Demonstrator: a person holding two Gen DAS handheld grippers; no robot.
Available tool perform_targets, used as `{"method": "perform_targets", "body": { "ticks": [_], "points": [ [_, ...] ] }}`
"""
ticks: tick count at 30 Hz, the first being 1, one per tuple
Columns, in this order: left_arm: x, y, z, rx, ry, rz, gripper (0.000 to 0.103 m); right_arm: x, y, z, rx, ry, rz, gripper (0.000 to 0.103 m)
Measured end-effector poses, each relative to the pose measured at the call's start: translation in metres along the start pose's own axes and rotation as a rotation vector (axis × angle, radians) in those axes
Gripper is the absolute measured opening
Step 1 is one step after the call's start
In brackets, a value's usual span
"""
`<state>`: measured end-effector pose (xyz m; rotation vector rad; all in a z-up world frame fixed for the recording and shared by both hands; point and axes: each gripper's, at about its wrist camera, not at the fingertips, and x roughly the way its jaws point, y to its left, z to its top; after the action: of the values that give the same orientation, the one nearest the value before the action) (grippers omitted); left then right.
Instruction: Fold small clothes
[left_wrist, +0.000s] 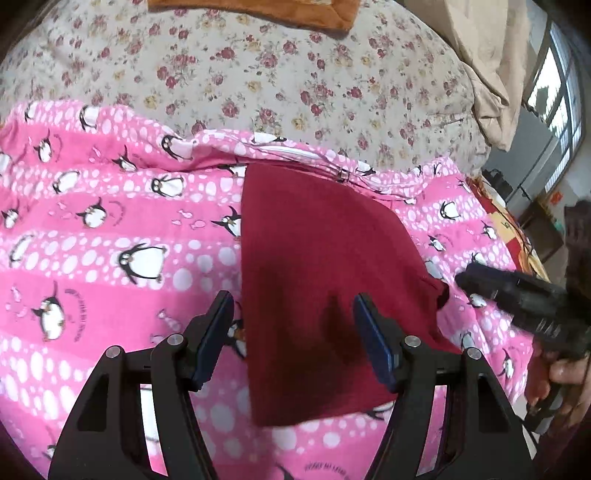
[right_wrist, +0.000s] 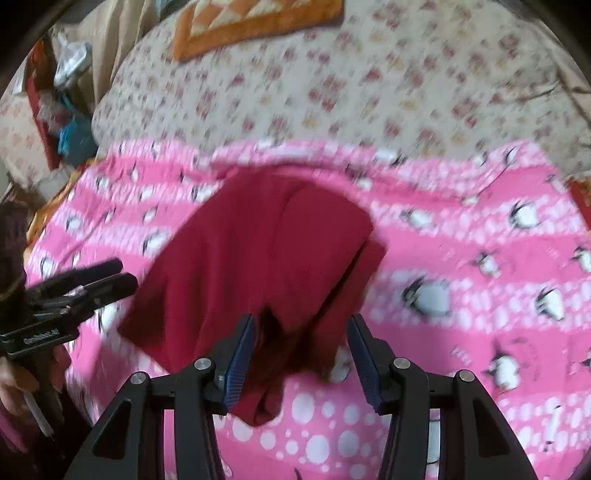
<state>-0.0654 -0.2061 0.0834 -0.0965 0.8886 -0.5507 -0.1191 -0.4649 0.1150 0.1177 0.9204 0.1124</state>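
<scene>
A dark red garment (left_wrist: 317, 273) lies folded on a pink penguin-print blanket (left_wrist: 110, 236). My left gripper (left_wrist: 293, 332) is open and empty, its jaws wide apart above the garment's near left part. In the right wrist view the same red garment (right_wrist: 258, 258) lies under my right gripper (right_wrist: 301, 358), which is open with nothing between its jaws. The right gripper also shows in the left wrist view (left_wrist: 461, 278) at the garment's right edge. The left gripper shows in the right wrist view (right_wrist: 127, 275) at the garment's left edge. The right wrist view is blurred.
The pink blanket (right_wrist: 461, 258) lies on a floral bedspread (left_wrist: 258, 74). An orange patterned cloth (right_wrist: 258, 26) lies at the far side of the bed. Beige fabric (left_wrist: 491, 74) hangs at the right, with a window (left_wrist: 561, 110) beyond. Clutter (right_wrist: 66, 110) sits left of the bed.
</scene>
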Motion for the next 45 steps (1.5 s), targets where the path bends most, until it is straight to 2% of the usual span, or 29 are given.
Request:
{"method": "perform_targets", "body": {
  "ticks": [5,8,11,14,19,23,26,29,32,38,43,45],
  "points": [
    [0.028,0.002,-0.008,0.029,0.049,0.023,0.067,0.024,-0.001,0.034,0.044,-0.049,-0.013,0.05],
    [0.037,0.001,-0.012,0.046,0.051,0.014,0.069,0.066,-0.001,0.051,0.073,-0.002,0.003,0.05],
    [0.041,0.0,-0.012,0.064,0.045,0.005,0.071,0.112,-0.004,0.054,0.033,0.053,-0.126,0.049],
    [0.044,0.003,-0.012,0.055,0.048,-0.005,0.076,0.125,-0.019,0.047,0.068,0.039,-0.124,0.053],
    [0.044,0.001,-0.014,0.063,0.036,0.004,0.077,0.093,-0.023,0.044,0.107,0.041,-0.09,0.054],
    [0.043,-0.002,-0.017,0.084,0.029,0.014,0.077,0.054,0.001,0.03,0.025,0.005,-0.04,0.054],
    [0.042,-0.001,-0.018,0.082,0.029,0.014,0.077,0.044,0.016,0.005,-0.016,0.05,-0.028,0.054],
    [0.043,-0.003,-0.02,0.092,0.035,0.013,0.077,0.05,0.02,-0.028,-0.041,0.099,-0.077,0.054],
    [0.042,-0.005,-0.023,0.108,0.024,0.02,0.077,0.05,0.014,-0.049,-0.022,0.073,-0.07,0.053],
    [0.039,-0.004,-0.024,0.114,0.016,0.015,0.077,0.027,0.016,-0.048,-0.003,0.075,-0.072,0.054],
    [0.04,-0.002,-0.024,0.108,0.02,0.005,0.077,0.01,0.008,-0.035,0.074,0.0,-0.041,0.054],
    [0.041,-0.002,-0.024,0.106,0.022,0.003,0.077,0.016,0.012,-0.03,0.065,0.009,-0.047,0.054]
  ]
}}
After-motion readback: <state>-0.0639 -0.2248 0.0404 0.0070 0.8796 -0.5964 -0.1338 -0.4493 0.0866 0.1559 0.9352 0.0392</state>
